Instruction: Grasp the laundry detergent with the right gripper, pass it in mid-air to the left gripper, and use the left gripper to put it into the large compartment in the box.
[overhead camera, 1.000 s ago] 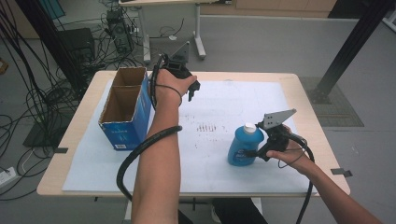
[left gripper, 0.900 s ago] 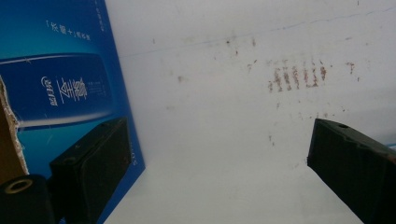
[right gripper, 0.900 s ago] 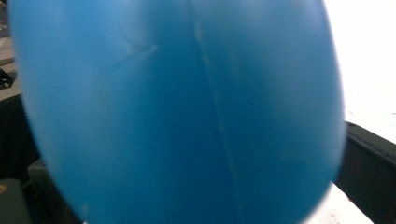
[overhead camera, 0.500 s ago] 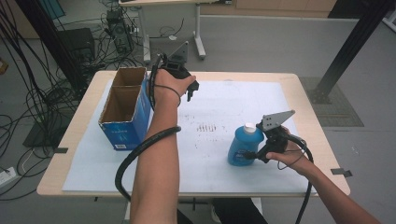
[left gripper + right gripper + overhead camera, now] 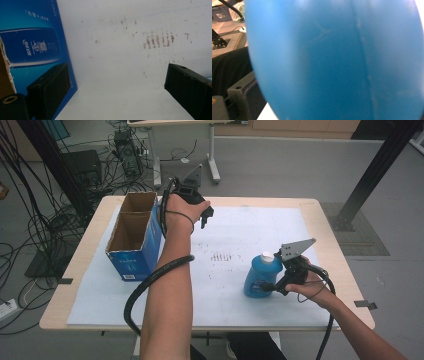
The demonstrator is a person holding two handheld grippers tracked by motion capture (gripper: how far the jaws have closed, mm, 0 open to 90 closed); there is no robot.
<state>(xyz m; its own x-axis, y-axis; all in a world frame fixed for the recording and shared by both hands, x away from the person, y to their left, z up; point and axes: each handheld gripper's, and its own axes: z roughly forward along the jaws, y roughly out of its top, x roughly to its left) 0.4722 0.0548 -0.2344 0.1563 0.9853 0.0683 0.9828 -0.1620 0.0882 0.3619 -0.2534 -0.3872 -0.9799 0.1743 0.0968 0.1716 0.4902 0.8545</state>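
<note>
Here, each line takes one part of the scene.

Right gripper (image 5: 265, 286): it sits at the near right of the table, held in the person's right hand (image 5: 312, 285), with its jaws closed on the lower body of the blue bottle (image 5: 260, 276). A grey three-cornered plate rides on top of it and a cable trails back along the forearm.

Blue bottle: it stands upright on the white sheet (image 5: 240, 240), directly ahead of the right gripper and touching its jaws. Its white cap (image 5: 268, 255) is on top. In the right gripper view the blue wall (image 5: 337, 60) sits pressed close against the lens, with one dark jaw showing at the lower left.

Left gripper (image 5: 206, 219): it is held over the far side of the table, tips pointing down at the sheet. In the left gripper view the two black jaws stand wide apart with nothing between them but bare sheet.

Cardboard box (image 5: 135, 237): open-topped, blue-sided, it stands just to the left of the left gripper. In the left gripper view its blue printed side (image 5: 32, 47) rises right behind the left-hand jaw; whether they touch cannot be told.

Rust-coloured marks (image 5: 224, 256): a patch of short strokes on the sheet, between the two grippers.
</note>
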